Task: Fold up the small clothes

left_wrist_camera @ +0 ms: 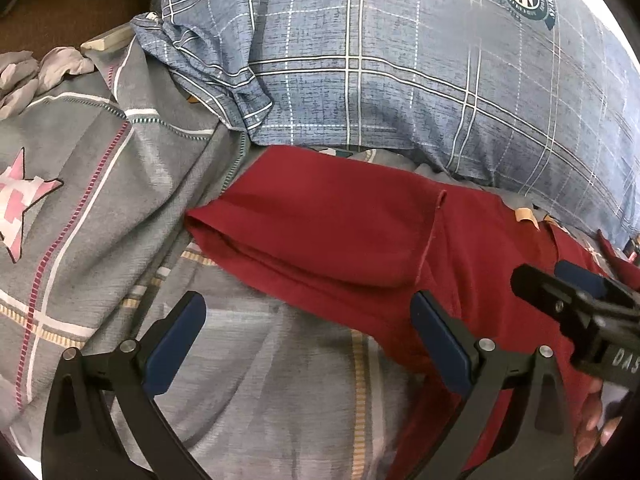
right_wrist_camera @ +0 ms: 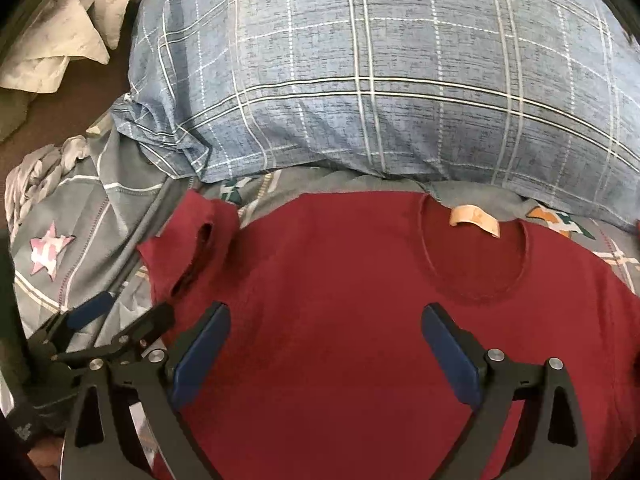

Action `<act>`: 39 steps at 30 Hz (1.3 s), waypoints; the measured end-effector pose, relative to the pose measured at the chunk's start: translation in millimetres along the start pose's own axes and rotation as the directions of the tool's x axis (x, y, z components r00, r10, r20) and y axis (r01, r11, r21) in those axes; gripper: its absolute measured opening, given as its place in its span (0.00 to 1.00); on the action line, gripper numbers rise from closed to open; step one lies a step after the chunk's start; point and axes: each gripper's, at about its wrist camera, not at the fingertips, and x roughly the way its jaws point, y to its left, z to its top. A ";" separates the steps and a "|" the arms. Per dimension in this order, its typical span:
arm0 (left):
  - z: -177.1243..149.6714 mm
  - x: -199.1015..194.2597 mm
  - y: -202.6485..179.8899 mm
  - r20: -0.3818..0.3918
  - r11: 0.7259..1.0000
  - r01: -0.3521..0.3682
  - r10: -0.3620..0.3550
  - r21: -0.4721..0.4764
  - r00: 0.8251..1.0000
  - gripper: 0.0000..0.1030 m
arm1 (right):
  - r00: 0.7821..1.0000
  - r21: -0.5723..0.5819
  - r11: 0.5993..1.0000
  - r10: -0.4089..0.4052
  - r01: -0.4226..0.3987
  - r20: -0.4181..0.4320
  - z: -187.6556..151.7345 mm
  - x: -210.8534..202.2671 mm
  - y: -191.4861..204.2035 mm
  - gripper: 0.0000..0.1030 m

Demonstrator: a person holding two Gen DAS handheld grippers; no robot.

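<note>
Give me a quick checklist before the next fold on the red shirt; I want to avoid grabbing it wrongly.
1. Red shirt lies spread on the grey bedsheet, neckline and label facing up: ok.
2. Left sleeve lies flat: not ok, it is bunched, with a rolled edge.
3. Left tool open and holding nothing: ok.
4. Right tool open over the chest, no cloth between its pads: ok.
5. Blue checked pillow clear of the shirt: cannot tell, it sits right at the collar edge.
6. Lower hem straight: cannot tell, out of view.
</note>
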 end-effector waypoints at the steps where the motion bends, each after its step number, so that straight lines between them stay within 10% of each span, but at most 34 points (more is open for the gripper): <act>1: 0.3 -0.8 3.1 0.003 1.000 -0.008 0.008 0.000 1.000 0.99 | 1.000 -0.001 1.000 0.011 -0.011 -0.004 2.2 1.3 1.3 0.89; 13: 1.6 3.1 27.7 -0.015 0.997 -0.043 0.042 -0.060 0.999 0.99 | 0.980 -0.019 0.981 0.194 -0.195 -0.044 32.3 34.6 40.5 0.72; 25: 2.4 7.7 30.7 -0.032 0.997 -0.044 0.042 -0.066 0.999 0.99 | 0.979 -0.049 0.979 0.193 -0.197 -0.071 34.8 53.6 63.5 0.64; 30: 2.4 8.1 30.9 -0.034 0.997 -0.045 0.043 -0.065 0.998 0.99 | 0.978 -0.095 0.975 0.198 -0.203 -0.063 36.9 56.6 70.6 0.45; 34: 2.9 7.2 31.8 -0.033 0.997 -0.042 0.040 -0.070 0.999 0.99 | 0.980 -0.110 0.974 0.194 -0.198 -0.046 40.2 54.6 74.0 0.07; 39: 3.5 5.0 30.8 -0.026 0.997 -0.039 0.037 -0.065 0.999 0.99 | 0.971 -0.124 0.965 0.238 -0.233 0.029 50.8 26.0 75.9 0.06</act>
